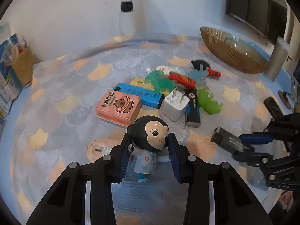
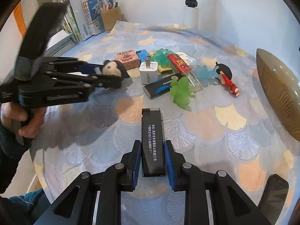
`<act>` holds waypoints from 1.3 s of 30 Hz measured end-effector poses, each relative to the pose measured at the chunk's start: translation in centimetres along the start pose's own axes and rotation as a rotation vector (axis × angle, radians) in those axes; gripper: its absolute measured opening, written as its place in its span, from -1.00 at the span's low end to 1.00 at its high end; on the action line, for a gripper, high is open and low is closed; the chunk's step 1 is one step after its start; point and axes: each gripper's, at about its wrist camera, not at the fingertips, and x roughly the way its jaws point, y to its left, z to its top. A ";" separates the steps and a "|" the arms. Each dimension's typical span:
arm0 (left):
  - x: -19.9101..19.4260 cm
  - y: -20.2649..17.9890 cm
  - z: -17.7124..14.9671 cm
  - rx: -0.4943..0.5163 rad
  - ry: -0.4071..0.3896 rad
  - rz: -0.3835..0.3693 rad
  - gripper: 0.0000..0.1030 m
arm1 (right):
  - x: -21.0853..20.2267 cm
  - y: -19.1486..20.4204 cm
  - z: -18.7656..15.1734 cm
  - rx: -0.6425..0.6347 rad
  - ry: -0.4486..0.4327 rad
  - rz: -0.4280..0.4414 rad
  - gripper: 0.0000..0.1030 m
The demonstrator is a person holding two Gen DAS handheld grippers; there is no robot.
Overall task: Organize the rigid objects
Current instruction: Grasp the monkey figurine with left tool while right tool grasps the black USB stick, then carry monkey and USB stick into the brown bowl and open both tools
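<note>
My left gripper (image 1: 149, 146) is shut on a monkey doll (image 1: 150, 140) in a white coat, its blue pads on the sides of the head; the doll's feet hang just above the cloth. The doll also shows in the right wrist view (image 2: 114, 69). My right gripper (image 2: 152, 159) is shut on a black lighter (image 2: 152, 140) with white print, held over the table; it also shows in the left wrist view (image 1: 230, 140). A pile lies in the middle: pink box (image 1: 119, 107), blue lighter (image 1: 139, 95), white charger (image 1: 176, 105), red lighter (image 1: 181, 78), green toys (image 1: 209, 102).
A ribbed brown glass bowl (image 1: 234, 52) stands at the back right. A red-clothed doll (image 2: 227, 82) lies near it. Books and a cardboard holder (image 2: 110, 18) stand at the back left. Another black lighter (image 2: 274, 193) lies at the right table edge. A round pink item (image 1: 99, 148) lies by the left gripper.
</note>
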 end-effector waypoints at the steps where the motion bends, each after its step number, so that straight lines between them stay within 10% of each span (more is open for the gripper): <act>1: -0.7 -0.2 -0.1 -0.008 -0.013 -0.011 -0.31 | -0.1 0.0 -0.2 0.001 -0.001 -0.002 -0.53; 6: -2.0 -2.3 -1.9 -0.036 -0.006 -0.108 -0.31 | -0.5 0.3 -0.7 0.020 0.009 -0.015 -0.53; 20: -3.9 -3.3 -3.7 -0.064 -0.061 -0.086 -0.31 | 0.2 3.2 -0.3 0.085 -0.050 -0.029 -0.54; 30: -6.8 -4.6 -0.3 -0.015 -0.168 -0.139 -0.31 | -6.6 -2.8 0.5 0.283 -0.186 -0.025 -0.54; 39: -5.8 -11.6 8.8 0.102 -0.259 -0.263 -0.31 | -13.1 -11.9 2.0 0.427 -0.252 -0.330 -0.54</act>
